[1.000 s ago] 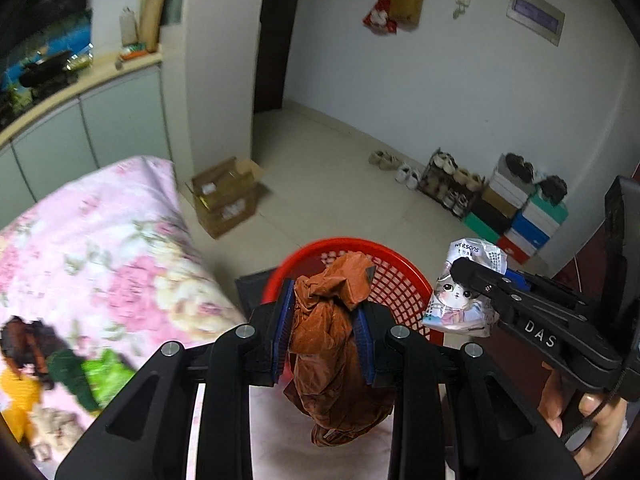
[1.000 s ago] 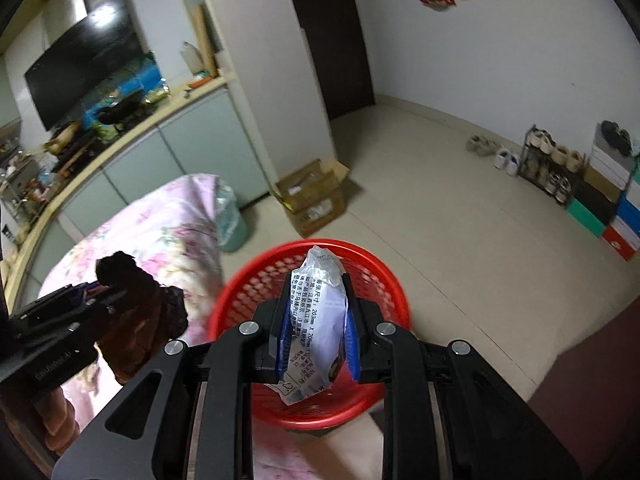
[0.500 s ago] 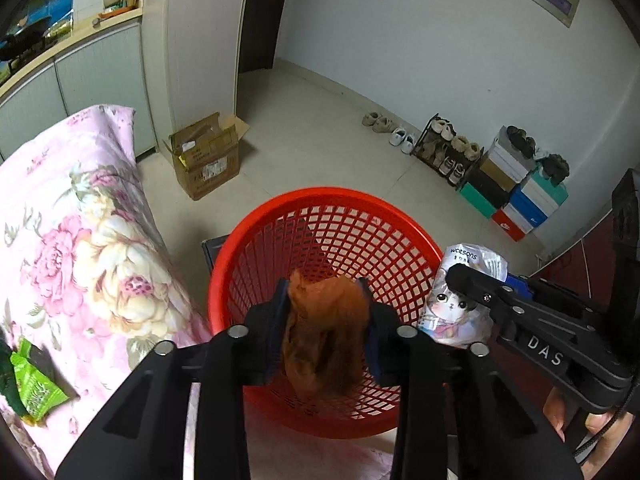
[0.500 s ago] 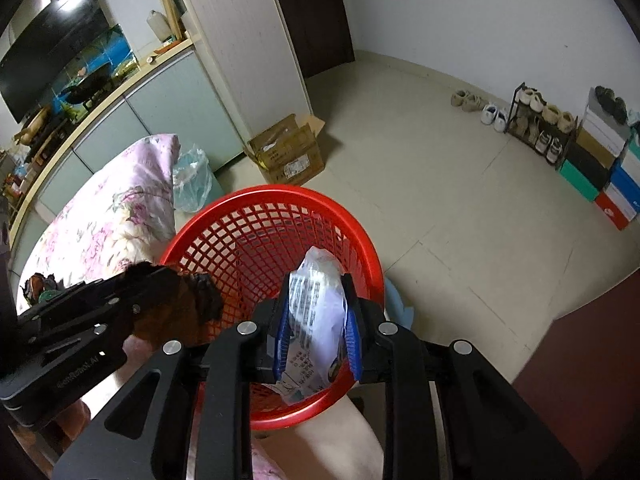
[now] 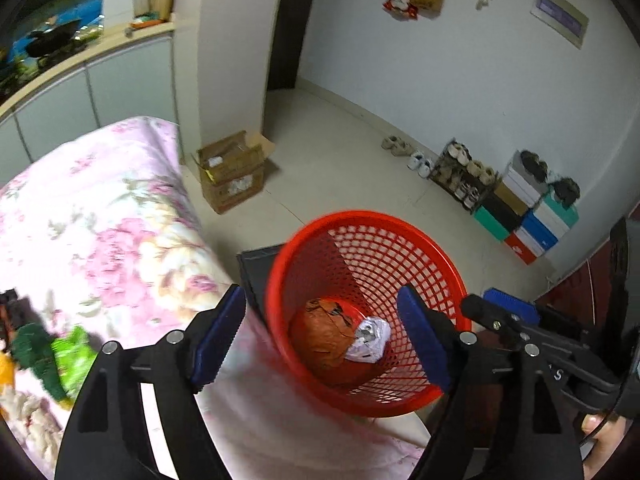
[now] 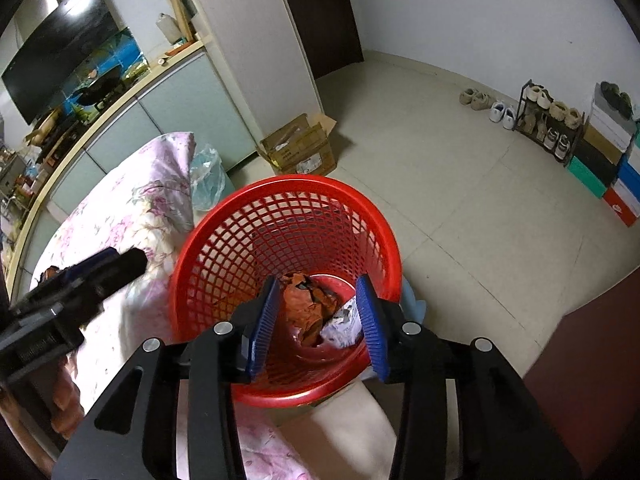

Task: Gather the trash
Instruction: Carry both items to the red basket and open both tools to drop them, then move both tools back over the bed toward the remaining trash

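A red mesh basket stands beside the flowered bed; it also shows in the right wrist view. A crumpled brown wrapper and a white printed packet lie at its bottom; both show in the right wrist view, the wrapper and the packet. My left gripper is open and empty above the basket's near rim. My right gripper is open and empty over the basket. Green and dark wrappers lie on the bed at the left.
The pink flowered bed fills the left. A cardboard box sits on the tiled floor. A shoe rack and stacked shoe boxes line the far wall. A blue plastic bag lies by the bed's end.
Both grippers have opened. The brown wrapper has dropped from the left gripper and the white packet from the right gripper into the basket.
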{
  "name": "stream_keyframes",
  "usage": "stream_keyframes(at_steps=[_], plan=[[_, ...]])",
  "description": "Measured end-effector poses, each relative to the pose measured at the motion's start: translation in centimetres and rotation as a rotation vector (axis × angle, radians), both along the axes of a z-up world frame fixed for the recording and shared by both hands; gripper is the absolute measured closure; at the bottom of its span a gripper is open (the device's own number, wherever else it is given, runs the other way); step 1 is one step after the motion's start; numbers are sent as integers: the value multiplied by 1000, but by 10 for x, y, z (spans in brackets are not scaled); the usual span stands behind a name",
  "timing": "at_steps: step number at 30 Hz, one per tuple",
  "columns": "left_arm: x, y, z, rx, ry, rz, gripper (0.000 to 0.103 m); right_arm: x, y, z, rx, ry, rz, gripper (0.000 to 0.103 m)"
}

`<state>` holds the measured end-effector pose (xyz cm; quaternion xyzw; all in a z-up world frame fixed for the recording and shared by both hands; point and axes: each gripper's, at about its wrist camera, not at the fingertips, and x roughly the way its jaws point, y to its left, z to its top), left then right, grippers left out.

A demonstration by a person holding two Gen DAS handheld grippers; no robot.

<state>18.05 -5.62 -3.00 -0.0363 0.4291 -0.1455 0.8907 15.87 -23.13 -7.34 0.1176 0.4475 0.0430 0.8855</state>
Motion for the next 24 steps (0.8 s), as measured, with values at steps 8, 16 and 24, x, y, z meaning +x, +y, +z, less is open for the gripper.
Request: stream_keyframes(at_steps=[8,16,24], plan=[[-25,30,26,38,-76,71,23,-19,23,21,-33,-75,37,54],[-49,60,37,68,-103,130,22,-37,53,36,-29,-143,90,33],[-85,105,45,114,-148,219,22,-48,99,34,-16,-150,193,33]])
